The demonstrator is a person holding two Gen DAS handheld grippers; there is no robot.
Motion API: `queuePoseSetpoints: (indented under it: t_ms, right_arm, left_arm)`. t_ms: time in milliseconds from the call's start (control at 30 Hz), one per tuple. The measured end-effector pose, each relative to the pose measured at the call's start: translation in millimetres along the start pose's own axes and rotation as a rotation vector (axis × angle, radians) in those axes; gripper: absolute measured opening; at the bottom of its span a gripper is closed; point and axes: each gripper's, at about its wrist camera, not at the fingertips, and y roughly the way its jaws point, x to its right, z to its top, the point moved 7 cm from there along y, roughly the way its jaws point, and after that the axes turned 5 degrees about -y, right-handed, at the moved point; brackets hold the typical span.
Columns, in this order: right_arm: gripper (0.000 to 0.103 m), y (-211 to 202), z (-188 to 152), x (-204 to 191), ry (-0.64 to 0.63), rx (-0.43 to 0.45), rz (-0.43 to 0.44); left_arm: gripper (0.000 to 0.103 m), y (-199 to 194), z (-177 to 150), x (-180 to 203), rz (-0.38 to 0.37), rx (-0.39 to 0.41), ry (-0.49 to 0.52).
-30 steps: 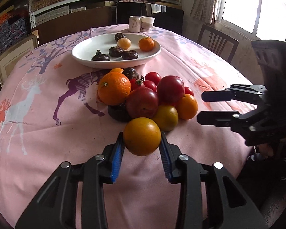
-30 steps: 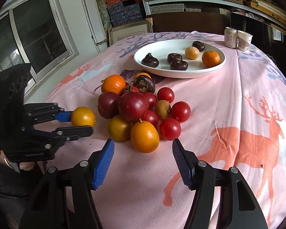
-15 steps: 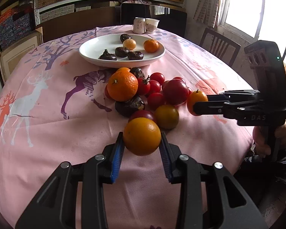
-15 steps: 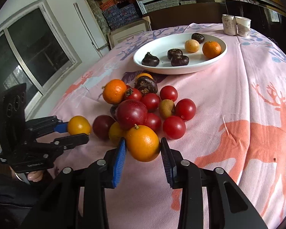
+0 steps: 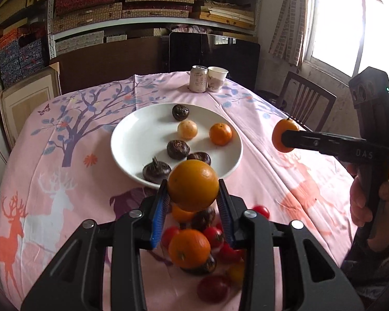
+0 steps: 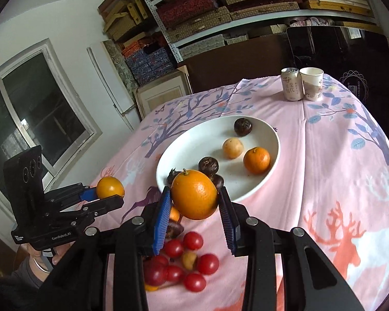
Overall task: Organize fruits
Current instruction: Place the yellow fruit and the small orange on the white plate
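A: Left claw [image 5: 193,194]?
B: Pinching a round yellow-orange fruit [image 5: 193,185], smooth waxy skin, between ribbed blue pads, held up in the air just short of the white plate [image 5: 132,140].
A: Right claw [image 6: 194,204]?
B: Clamped on an orange [image 6: 194,194], dimpled peel, little stem on top. Also off the surface, near rim of the plate behind it.
A: Plate contents?
B: Glossy round ceramic, shallow. One small mandarin [image 5: 220,134], one pale matte yellowish ball [image 5: 187,129], four dark brown wrinkly knobs [image 5: 178,149], one with a pointed tip.
A: Loose fruit?
B: Pile [image 6: 184,261] on the surface under both claws: shiny red cherry tomatoes, an orange, a couple of dark ones, blurry.
A: Surface?
B: Round, pink cloth [image 5: 64,181], printed deer and trees, soft creases.
A: Far edge?
B: Metal can [image 6: 292,84] touching a paper cup [image 6: 311,83], both upright.
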Motion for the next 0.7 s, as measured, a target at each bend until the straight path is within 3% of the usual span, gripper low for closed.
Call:
queuePoseSetpoints:
  t_ms: [267,367,467,567,700]
  right_arm:
    - [0.038,71,19,31,0.026,-0.065,-0.075]
    - [0.053,74,22,36,0.030,-0.046,-0.105]
    - [0.055,64,16,33,0.012,-0.037,-0.109]
    - [0.055,46,0,28,0.004,-0.035,-0.093]
    - [0.057,20,-31,20,-0.017,-0.043,-0.095]
  left_arm:
    - [0.036,101,45,-33,0.032,-0.118,-0.078]
    - [0.040,117,43,-43,0.044,-0.151,-0.110]
    - [0.058,102,37,-48,0.039,-0.130,-0.127]
    - [0.065,67,25,-41,0.017,-0.089,-0.114]
    - [0.070,17,-14,-21,0.018,-0.058,0.001]
